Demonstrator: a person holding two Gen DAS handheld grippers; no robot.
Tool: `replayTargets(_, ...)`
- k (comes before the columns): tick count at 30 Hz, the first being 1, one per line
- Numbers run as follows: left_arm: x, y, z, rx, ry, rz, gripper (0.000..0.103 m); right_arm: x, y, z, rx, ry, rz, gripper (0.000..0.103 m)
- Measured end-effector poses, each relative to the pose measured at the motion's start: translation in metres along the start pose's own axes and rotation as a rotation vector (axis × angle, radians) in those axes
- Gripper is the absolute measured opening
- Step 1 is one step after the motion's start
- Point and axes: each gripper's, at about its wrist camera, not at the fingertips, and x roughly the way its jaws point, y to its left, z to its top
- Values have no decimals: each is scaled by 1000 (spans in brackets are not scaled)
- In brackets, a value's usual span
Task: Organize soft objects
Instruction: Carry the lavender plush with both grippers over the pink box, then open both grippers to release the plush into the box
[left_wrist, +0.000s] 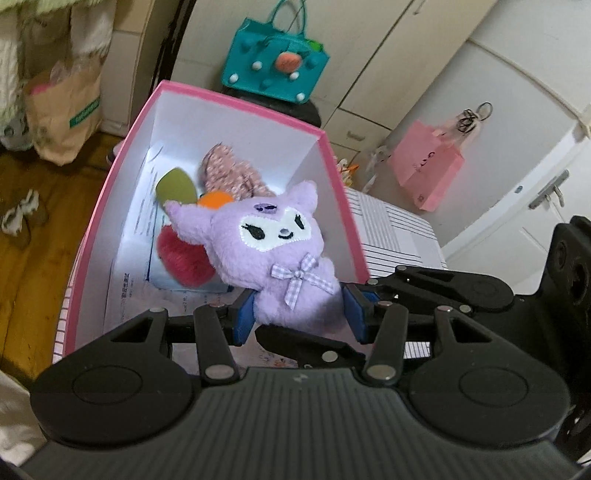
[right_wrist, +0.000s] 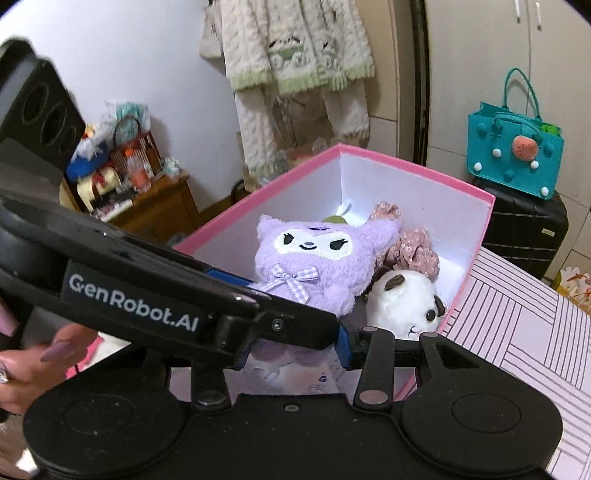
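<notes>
ITEM: pink box (left_wrist: 334, 173), white inside, open top, sits on a striped surface (right_wrist: 524, 332).

CONTENTS ALREADY IN:
- floral scrunchie (left_wrist: 229, 173), back of box.
- red/orange/green plush fruit (left_wrist: 183, 258), on box floor w/ printed papers (left_wrist: 140, 229) under it.
- white panda plush (right_wrist: 402, 302), near the right wall, seen in right wrist view only.

ITEM IN HAND: purple plush (left_wrist: 273, 251) w/ checked bow, face up, over the box interior, lower body between the blue pads (left_wrist: 243, 317) of left gripper (left_wrist: 299, 314). Pads press both sides of the plush: clamped on it. Can't tell if its head rests on the items below or hangs just above.

RIGHT GRIPPER (right_wrist: 291, 350): low over the near end of box, left gripper's body crosses in front. Fingers spread apart, nothing visibly pinched; purple fuzz shows behind the gap, contact not clear.

PROGRESS (judgement): late stage. Approx. three soft items boxed, fourth at drop point. Left to do: release purple plush, pull grippers clear. No other loose soft toys visible near box; more out of view poss.
</notes>
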Motion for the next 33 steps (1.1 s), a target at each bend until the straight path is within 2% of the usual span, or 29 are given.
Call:
replayTargets(3, 8, 7, 1, -17, 15, 6, 50, 10, 2, 3, -61, 33, 1, 49)
replayTargets(6, 13, 5, -2, 43, 13, 41, 51, 15, 3, 4, -114, 57, -16, 49)
replayTargets(11, 16, 12, -1, 45, 29, 41, 52, 19, 12, 4, -183, 64, -69, 50)
replayTargets(14, 18, 15, 1, 23, 27, 38, 58, 18, 12, 4, -214, 58, -123, 54)
replayTargets(16, 17, 15, 1, 27, 12, 67, 62, 15, 14, 1, -244, 48, -162, 57)
replayTargets(18, 15, 15, 0, 44, -9, 99, 62, 10, 13, 0, -241, 41, -143, 57)
replayTargets(24, 5, 15, -5, 58, -42, 99, 60, -5, 10, -8, -232, -4, -108, 57)
replayTargets(29, -9, 9, -9, 78, -84, 122, 62, -33, 5, -16, -187, -62, -78, 57)
replayTargets(33, -25, 0, -13, 105, -114, 133, 62, -60, 2, -22, -147, -102, -87, 57)
